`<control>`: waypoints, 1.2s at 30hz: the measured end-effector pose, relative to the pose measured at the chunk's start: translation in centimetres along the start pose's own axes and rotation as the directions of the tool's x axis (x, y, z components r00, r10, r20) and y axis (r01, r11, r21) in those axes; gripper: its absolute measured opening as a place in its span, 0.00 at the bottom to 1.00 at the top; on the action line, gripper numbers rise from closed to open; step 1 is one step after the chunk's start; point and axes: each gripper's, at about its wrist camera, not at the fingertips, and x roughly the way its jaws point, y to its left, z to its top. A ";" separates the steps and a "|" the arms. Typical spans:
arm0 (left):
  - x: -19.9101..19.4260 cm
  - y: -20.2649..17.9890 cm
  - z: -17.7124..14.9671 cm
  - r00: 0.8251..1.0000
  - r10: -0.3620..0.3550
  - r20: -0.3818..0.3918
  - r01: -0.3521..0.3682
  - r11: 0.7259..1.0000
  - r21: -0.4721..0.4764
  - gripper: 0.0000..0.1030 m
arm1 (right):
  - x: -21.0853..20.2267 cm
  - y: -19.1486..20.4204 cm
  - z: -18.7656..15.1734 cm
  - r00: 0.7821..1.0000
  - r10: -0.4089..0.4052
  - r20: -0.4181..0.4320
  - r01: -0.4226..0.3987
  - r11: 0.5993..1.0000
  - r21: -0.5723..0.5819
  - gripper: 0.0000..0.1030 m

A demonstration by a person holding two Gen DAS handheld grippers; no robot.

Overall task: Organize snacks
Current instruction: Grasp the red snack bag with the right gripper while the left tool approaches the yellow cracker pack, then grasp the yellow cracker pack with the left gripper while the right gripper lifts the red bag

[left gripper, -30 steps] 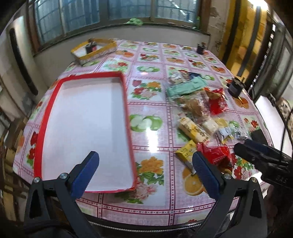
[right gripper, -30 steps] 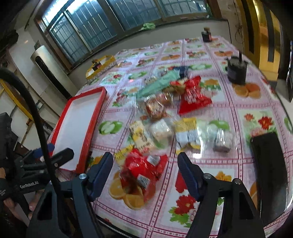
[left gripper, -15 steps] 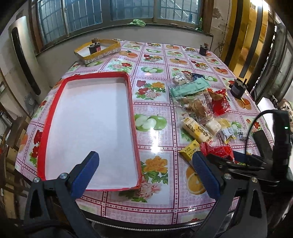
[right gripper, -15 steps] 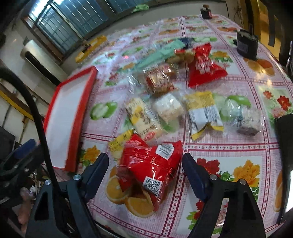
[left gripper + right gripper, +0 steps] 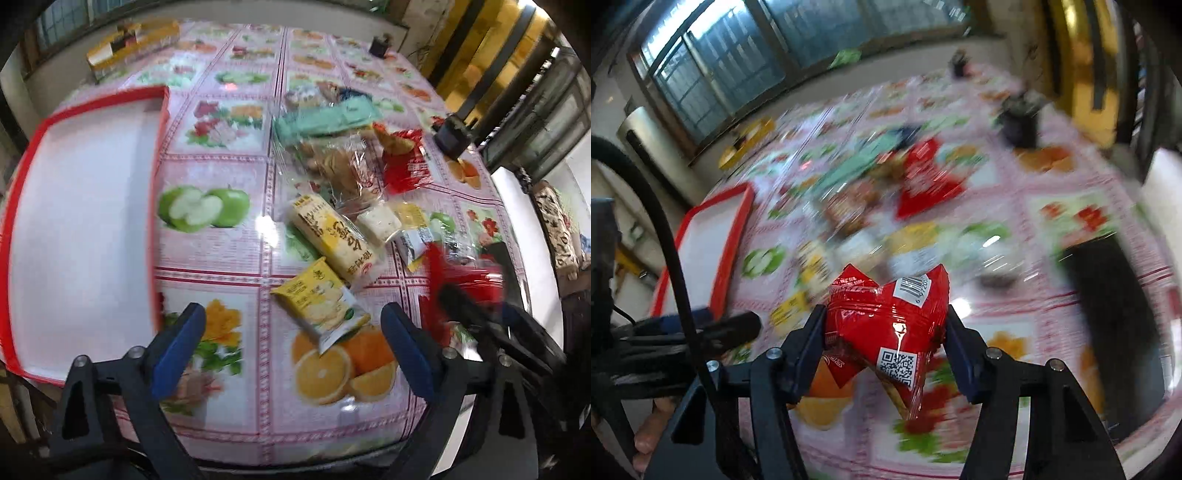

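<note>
Near table edge, right gripper (image 5: 884,328) tilted down, just closed on red snack pack (image 5: 886,317); left gripper (image 5: 291,347) steeply down, wide, narrowing slightly, above yellow packet (image 5: 321,301).

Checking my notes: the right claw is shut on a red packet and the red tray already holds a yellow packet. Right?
Not quite. The right claw is shut on the red packet, but the left wrist view shows nothing in the red tray; the yellow packet lies on the table.
</note>
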 end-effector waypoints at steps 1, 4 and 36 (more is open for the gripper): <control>0.7 -0.4 0.0 0.999 0.044 -0.007 -0.044 0.999 -0.013 0.90 | -0.6 -0.1 0.2 1.000 -0.017 0.018 0.017 1.000 -0.005 0.59; 2.3 -1.3 -0.3 0.994 0.102 -0.049 -0.104 0.994 -0.033 0.84 | -0.5 -0.7 0.4 1.000 -0.015 0.022 0.015 1.000 -0.016 0.59; 0.1 4.4 -4.5 0.997 -0.062 0.045 0.068 0.987 -0.145 0.60 | -1.8 2.5 -2.7 0.990 0.139 -0.018 -0.139 0.990 -0.021 0.59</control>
